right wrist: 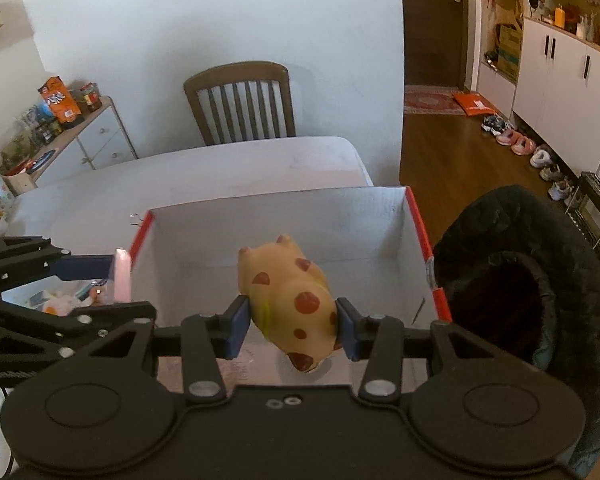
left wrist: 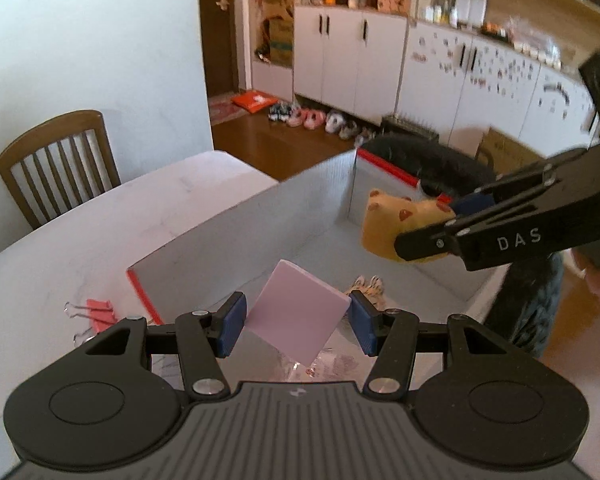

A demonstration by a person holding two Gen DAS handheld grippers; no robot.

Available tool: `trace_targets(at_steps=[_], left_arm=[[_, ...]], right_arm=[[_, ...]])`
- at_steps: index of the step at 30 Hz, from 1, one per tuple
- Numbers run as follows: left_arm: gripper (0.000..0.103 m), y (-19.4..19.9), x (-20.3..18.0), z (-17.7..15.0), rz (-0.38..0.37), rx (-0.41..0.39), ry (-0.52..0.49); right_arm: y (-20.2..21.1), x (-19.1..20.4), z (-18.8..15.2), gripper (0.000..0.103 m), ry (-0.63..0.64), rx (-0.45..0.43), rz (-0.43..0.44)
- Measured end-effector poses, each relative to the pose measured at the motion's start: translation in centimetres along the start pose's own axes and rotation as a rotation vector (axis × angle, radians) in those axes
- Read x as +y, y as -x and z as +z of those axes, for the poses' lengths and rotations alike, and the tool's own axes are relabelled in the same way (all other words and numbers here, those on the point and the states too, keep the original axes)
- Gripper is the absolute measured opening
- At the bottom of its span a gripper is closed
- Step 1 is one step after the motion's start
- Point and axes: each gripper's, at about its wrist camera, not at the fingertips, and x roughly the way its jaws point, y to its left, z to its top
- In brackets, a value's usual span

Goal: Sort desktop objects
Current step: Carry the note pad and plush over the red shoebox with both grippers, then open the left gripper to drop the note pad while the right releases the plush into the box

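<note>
My left gripper [left wrist: 296,322] is shut on a pink square pad [left wrist: 298,314], held tilted over the near end of an open white cardboard box with red edges [left wrist: 236,240]. My right gripper [right wrist: 292,324] is shut on a yellow toy animal with red spots [right wrist: 290,300], held above the inside of the box [right wrist: 284,220]. In the left wrist view the right gripper [left wrist: 432,226] and the toy [left wrist: 392,220] hang over the box's far right. In the right wrist view the left gripper [right wrist: 114,286] with the pad [right wrist: 123,276] sits at the box's left edge.
The box stands on a white table [left wrist: 80,240]. Pink binder clips [left wrist: 98,310] lie left of the box. A small striped item [left wrist: 368,286] lies in the box. A wooden chair [right wrist: 240,104] stands at the table's far side; a black jacket [right wrist: 520,280] is right of the box.
</note>
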Motion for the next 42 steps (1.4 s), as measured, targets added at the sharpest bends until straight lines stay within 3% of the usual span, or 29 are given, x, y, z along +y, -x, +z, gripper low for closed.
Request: trace_targets(at_steps=[6,17,33,42], left_arm=[[0.055,-3.9,-0.7,0.3,0.034,0.079,-0.08],[0.055,-8.5,-0.2,0.7,0.038,0.219,-0.116],[0.055,-10.3,-0.2,0.3,-0.006,0.37,-0.118],[0.056,-9.9,0.2,0.5,-0.02,0.384,-0.094]], right_arm=[[-2.9,-0.3,0.3,0.045,0.013,0.037,-0.024],[-7.8,-1.3,1.1,0.045,0.022,0.112,-0.049],[-11.1,-1.5,1.0,0.045,0.021,0.237,-0.04],[-11.5,-1.3,1.3,0.048,0.01,0.256,-0.042]])
